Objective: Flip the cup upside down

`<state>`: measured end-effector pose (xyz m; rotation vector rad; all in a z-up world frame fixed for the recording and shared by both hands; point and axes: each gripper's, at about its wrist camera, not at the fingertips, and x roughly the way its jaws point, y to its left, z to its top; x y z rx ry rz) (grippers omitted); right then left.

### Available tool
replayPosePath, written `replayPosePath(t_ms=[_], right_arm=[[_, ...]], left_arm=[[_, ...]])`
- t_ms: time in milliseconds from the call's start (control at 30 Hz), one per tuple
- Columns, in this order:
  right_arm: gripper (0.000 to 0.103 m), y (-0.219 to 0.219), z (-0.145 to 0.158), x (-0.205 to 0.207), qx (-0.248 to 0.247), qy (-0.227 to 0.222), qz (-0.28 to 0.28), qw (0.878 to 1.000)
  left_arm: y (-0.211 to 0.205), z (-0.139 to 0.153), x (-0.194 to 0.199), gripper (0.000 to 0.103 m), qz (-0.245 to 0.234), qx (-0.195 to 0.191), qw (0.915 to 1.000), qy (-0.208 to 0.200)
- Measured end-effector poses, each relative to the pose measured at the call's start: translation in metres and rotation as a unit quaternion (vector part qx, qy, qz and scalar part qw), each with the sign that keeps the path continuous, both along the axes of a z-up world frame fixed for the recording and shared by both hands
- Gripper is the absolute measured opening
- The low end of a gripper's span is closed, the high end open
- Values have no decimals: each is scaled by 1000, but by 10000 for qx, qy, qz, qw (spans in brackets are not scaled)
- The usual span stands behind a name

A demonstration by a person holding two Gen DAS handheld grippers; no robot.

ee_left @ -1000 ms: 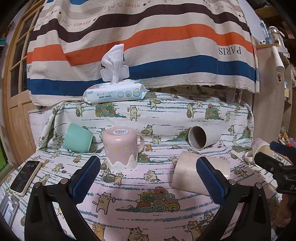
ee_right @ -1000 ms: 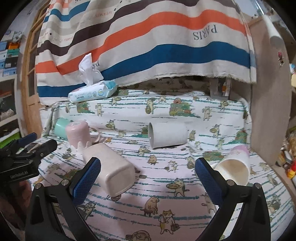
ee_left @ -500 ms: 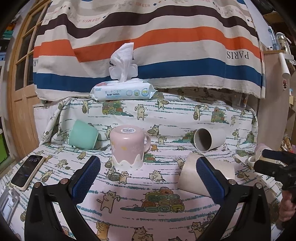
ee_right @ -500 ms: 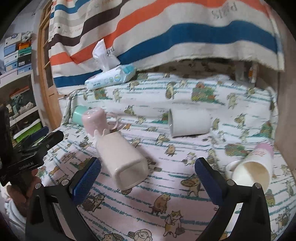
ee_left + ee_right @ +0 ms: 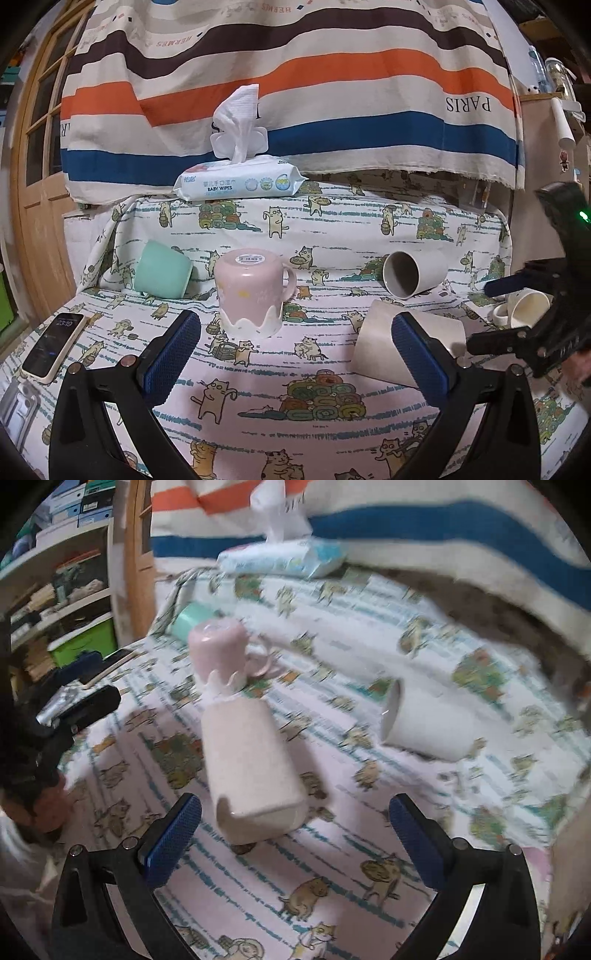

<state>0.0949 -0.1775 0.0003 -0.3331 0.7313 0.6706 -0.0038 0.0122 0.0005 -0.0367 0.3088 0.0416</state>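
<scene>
Since the earlier frames the right gripper (image 5: 294, 832) had swung left and pitched down toward the beige cup (image 5: 251, 768); its view was motion-blurred. The left gripper (image 5: 295, 350) had barely shifted, still facing the pink mug (image 5: 253, 295).

Task thing: the beige cup lay on its side on the cat-print cloth (image 5: 258, 406), just in front of the right gripper, base end nearest the camera, mouth end pointing away toward the pink mug. The pink mug already stood upside down, label on top. A white cup (image 5: 424, 727), a green cup (image 5: 162, 269) and a cream mug (image 5: 524, 306) lay tipped over too.

Risks, as a judgement:
- Cup could roll on the soft cloth if one jaw touched first.
- Fast swing plus blur suggested overshoot; it could shove the cup into the pink mug, near its far end.
- Grip close to the base end could let the cup pivot and slip mid-flip.
- Left gripper sat near; the two could collide.

Pose: right gripper angled down and to the left, jaws spread wide, holding nothing, the cup between and beyond the tips, not touched. Left gripper level, low over the cloth, jaws spread wide, empty. Phone (image 5: 51, 347) at the far left, wipes pack (image 5: 240, 182) at the back ledge.
</scene>
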Motion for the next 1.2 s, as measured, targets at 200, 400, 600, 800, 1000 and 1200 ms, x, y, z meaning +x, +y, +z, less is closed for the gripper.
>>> replayPosePath(t_ms=[200,400,600,800,1000,1200], right_arm=[[98,19,-13,21,26,493,352,9982],[92,45,-29,32,-32,740,690,9949],[88,64,-36,37,-168,813,907,9924],[71,68,-42,34,-227,901,793,9925],[71,48,-37,13,31,688,49,9976],[71,18,-14,-21,429,307,-1224,9911]], left_arm=[[1,0,1,103,7,-15,10000,33],[3,-1,4,103,5,-74,9999,127],[4,-1,4,103,8,-72,9999,123],[5,-2,4,103,9,-73,9999,113],[4,-2,3,103,22,-68,9999,74],[3,-2,2,103,40,-49,10000,48]])
